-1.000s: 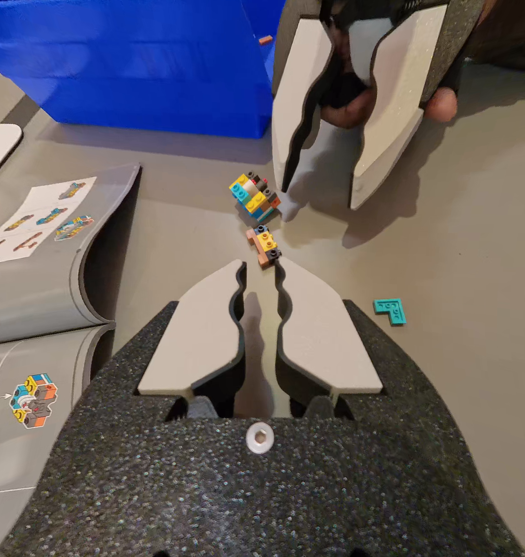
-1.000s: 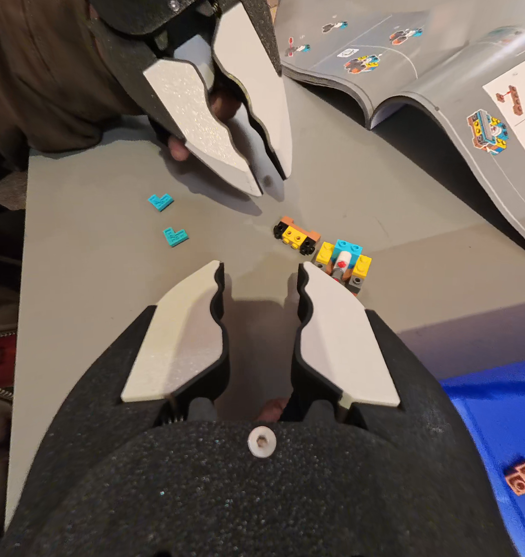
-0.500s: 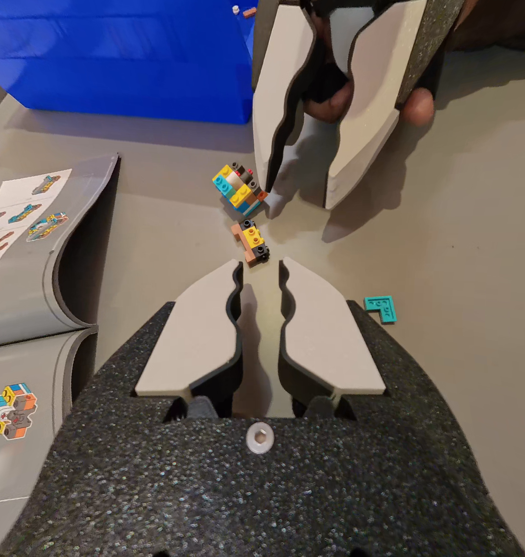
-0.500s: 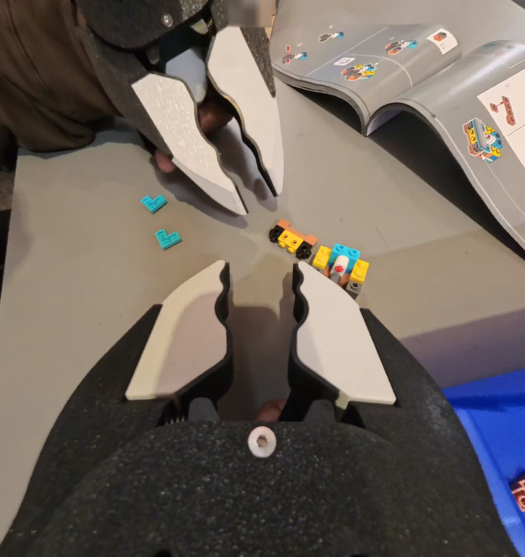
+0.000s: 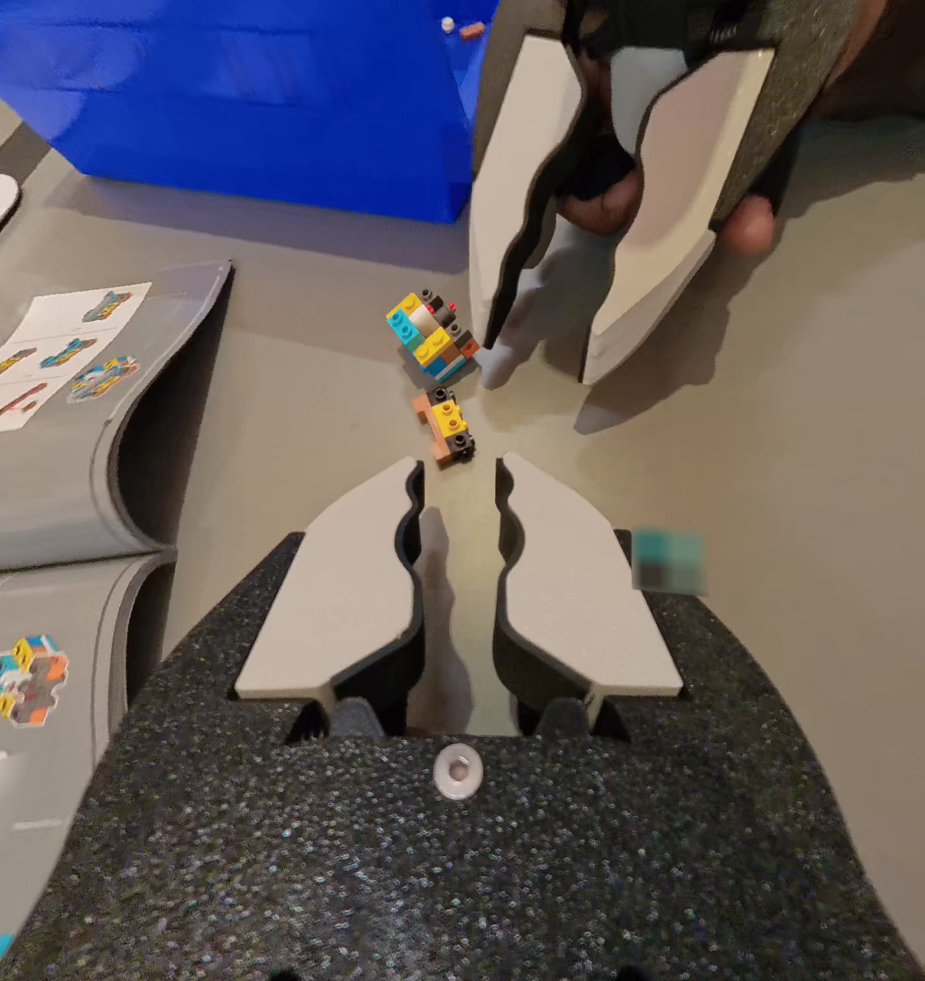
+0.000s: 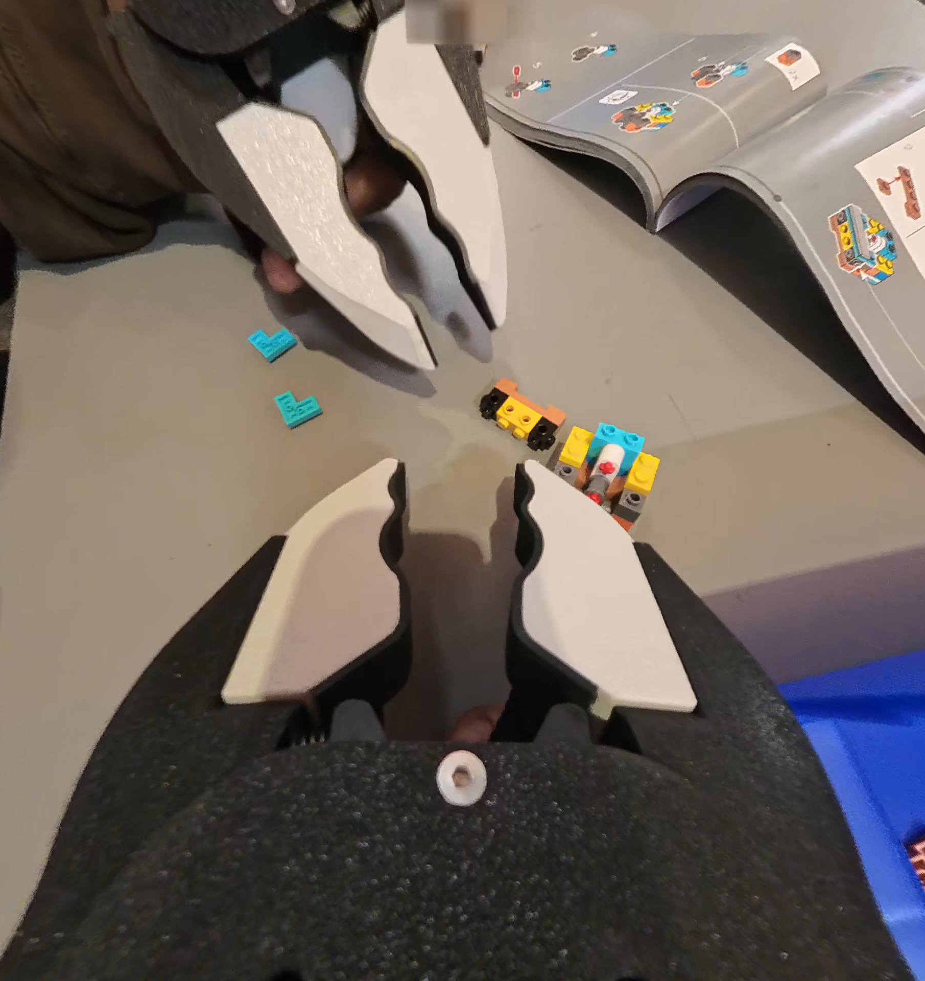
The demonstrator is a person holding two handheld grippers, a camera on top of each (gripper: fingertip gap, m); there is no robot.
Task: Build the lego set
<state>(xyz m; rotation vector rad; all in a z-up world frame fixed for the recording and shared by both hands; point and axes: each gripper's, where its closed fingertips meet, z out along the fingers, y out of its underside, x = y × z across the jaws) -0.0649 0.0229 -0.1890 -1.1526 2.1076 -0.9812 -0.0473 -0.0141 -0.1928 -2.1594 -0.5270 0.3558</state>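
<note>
I'm hovering both tools released, left tool (image 5: 459,464) just short of the axle piece (image 5: 446,426), right tool (image 6: 457,467) beside it. Piece's lying on tabletop (image 5: 768,478), touching nothing. Light, rigid, prob snaps apart; I'm thinking grip its long sides.

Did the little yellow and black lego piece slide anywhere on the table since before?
No. The small yellow, black and brown lego piece sits just as close to the bigger multicoloured lego build as earlier; only the cameras shifted.

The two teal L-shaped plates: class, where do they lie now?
In the right wrist view, both teal L-shaped plates lie left on the grey table.
</note>
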